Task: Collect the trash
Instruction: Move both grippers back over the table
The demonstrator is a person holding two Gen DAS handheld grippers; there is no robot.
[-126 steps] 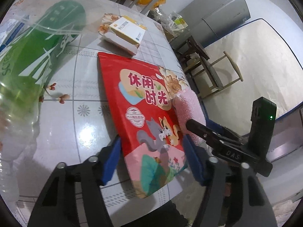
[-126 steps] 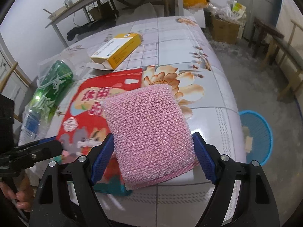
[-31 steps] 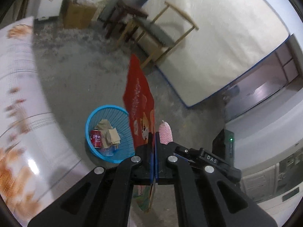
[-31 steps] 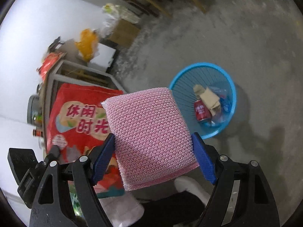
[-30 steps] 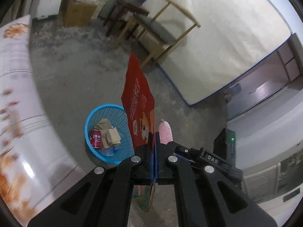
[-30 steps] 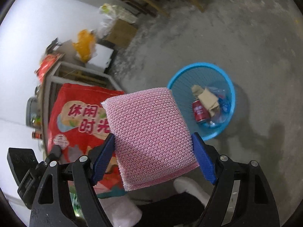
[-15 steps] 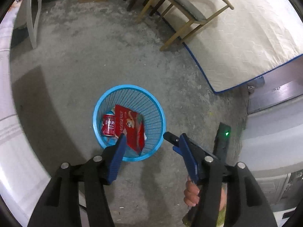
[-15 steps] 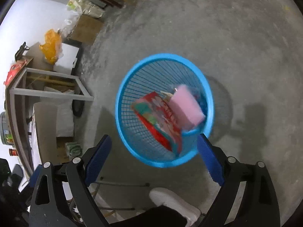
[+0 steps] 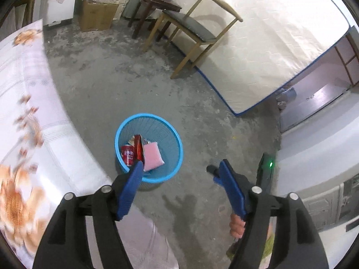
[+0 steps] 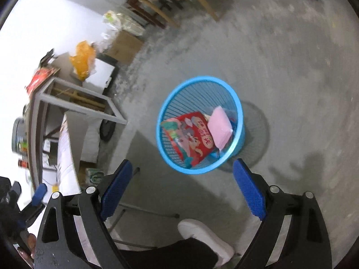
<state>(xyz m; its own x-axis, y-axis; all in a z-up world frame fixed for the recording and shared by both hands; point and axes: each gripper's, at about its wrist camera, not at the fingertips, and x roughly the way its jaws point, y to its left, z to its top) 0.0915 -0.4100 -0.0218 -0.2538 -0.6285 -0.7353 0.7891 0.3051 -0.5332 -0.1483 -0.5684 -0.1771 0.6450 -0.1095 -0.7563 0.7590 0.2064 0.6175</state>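
Observation:
A blue mesh basket (image 9: 177, 139) (image 10: 197, 79) stands on the concrete floor. In it lie a red snack bag (image 10: 190, 136) (image 9: 138, 145), a pink sponge (image 10: 218, 126) (image 9: 152, 157) and a red can (image 9: 127, 154). My left gripper (image 9: 180, 168) hovers above the basket's near side; its jaws are opening with nothing between them. High over the basket, my right gripper (image 10: 182, 164) stands open and empty. One blue pad of the left gripper (image 10: 40, 190) shows at the lower left of the right wrist view.
A table with a floral cloth (image 9: 22, 112) runs along the left. A wooden chair (image 9: 190, 29), a dark stool, a cardboard box (image 9: 96, 15) and a leaning mattress (image 9: 269, 33) stand beyond the basket. A person's white shoe (image 10: 202, 235) is near the basket.
A second ago the left gripper was shut on the red bag and the sponge sat between the right jaws. Both have let go, and bag and sponge now lie in the basket.

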